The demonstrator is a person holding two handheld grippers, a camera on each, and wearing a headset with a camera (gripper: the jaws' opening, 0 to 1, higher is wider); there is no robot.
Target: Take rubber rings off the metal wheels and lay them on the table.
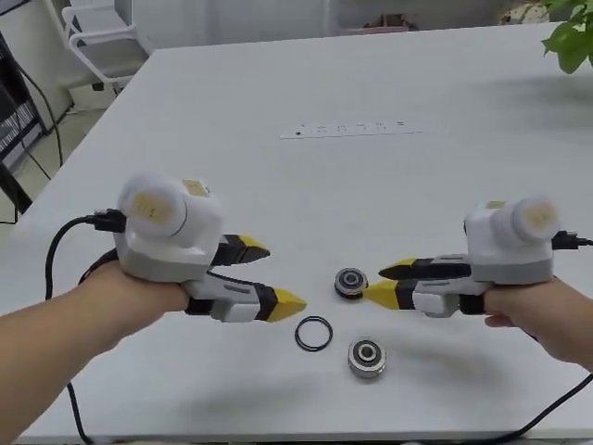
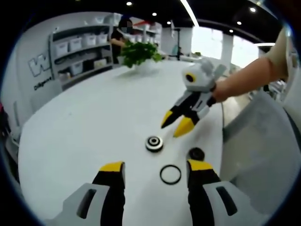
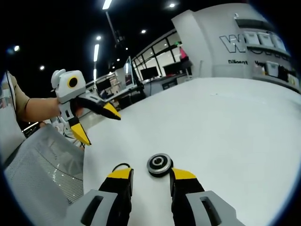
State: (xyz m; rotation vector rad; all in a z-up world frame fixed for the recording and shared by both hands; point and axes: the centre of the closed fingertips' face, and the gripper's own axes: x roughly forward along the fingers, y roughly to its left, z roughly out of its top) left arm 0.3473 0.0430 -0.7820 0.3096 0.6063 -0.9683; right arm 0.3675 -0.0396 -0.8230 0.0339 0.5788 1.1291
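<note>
Two small metal wheels lie on the white table: one wheel between the grippers, another wheel nearer the front edge. A loose black rubber ring lies flat beside them. My left gripper is open, its yellow tips left of the ring, holding nothing. My right gripper is open just right of the far wheel, which sits ahead of its jaws. The near wheel and far wheel lie ahead of the left jaws.
A printed paper strip lies mid-table. A leafy plant stands at the far right corner, a white chair beyond the far left edge. Black cables trail from both grippers. Shelves with bins line the wall.
</note>
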